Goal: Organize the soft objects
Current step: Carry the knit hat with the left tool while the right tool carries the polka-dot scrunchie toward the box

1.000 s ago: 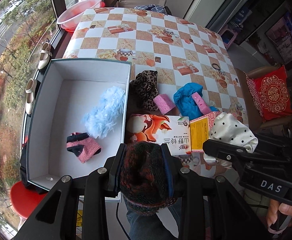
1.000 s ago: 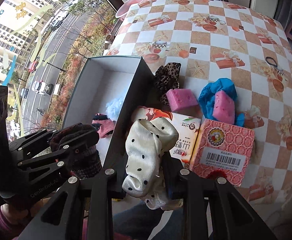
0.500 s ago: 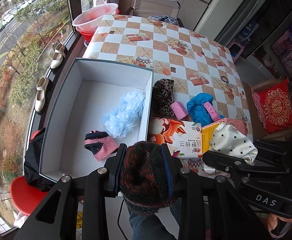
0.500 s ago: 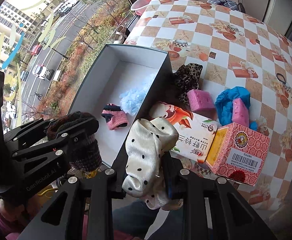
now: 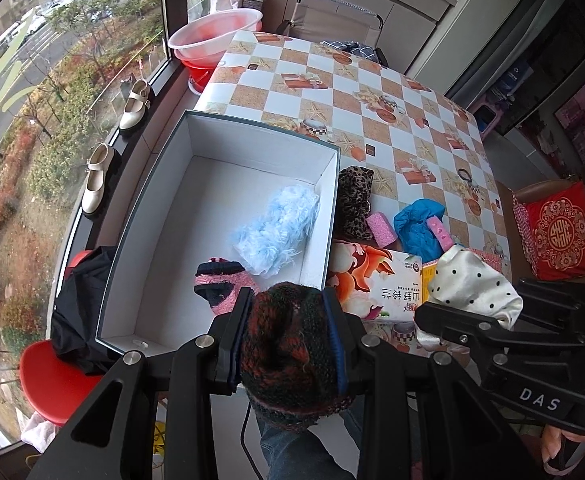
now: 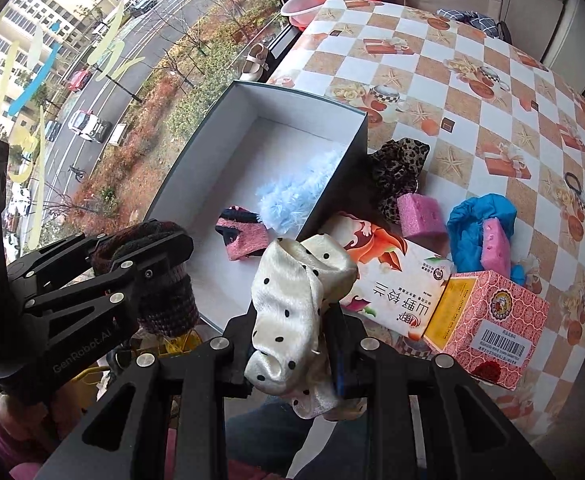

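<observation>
The biggest thing in front of me was the white-lined box (image 5: 164, 248), open on the counter (image 5: 372, 92) by the window, already holding a fluffy blue bundle (image 5: 276, 228) and a pink-and-black sock (image 5: 222, 286). Its near rim sat close under my hands and seemed to overhang the counter's edge, so a clumsy drop could have nudged it or sent a piece down past it to the floor. Beside it lay the floral tissue pack (image 6: 388, 280) and the pink carton (image 6: 492, 320), which could have caught a trailing end. My left fingers (image 5: 288, 338) were clenched on a dark red-and-green knitted piece (image 5: 292, 360) that bulged out of the grip; letting go before it was over the box would have lost it. My right fingers (image 6: 292, 354) were clamped on a cream polka-dot satin scrunchie (image 6: 292, 312), slippery cloth held only by its middle, which I judged likeliest to slide free early. Both hands crowded together, so a collision was possible too.
</observation>
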Demonstrator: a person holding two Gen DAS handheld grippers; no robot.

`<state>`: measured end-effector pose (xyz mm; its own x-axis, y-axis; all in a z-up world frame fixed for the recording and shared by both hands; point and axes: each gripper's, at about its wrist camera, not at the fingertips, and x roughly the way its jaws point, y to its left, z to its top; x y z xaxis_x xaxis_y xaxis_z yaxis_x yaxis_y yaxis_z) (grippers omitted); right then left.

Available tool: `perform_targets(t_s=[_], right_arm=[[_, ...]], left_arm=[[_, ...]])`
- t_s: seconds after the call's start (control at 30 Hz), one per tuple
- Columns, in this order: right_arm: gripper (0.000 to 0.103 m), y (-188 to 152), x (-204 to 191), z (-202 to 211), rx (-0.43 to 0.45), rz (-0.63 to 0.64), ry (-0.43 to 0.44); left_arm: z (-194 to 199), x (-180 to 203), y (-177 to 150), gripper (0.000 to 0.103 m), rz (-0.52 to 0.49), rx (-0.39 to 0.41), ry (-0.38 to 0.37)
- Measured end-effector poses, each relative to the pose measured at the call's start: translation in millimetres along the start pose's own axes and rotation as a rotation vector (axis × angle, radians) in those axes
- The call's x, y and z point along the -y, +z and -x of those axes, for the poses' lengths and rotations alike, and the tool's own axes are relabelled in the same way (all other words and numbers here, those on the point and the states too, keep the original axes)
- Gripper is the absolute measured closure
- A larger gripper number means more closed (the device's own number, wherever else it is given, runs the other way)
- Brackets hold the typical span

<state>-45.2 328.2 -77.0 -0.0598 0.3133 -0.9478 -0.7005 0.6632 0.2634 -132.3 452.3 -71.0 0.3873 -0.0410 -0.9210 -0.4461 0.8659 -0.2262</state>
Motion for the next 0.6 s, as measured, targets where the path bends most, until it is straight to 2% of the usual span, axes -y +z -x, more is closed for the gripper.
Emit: perform_targets(t_s=[0.6], right_arm=[[0.074, 8, -9, -8, -0.016, 0.014, -0.001]], left_arm=[[-4, -15, 3, 0.067, 0.024, -0.011, 0.005]])
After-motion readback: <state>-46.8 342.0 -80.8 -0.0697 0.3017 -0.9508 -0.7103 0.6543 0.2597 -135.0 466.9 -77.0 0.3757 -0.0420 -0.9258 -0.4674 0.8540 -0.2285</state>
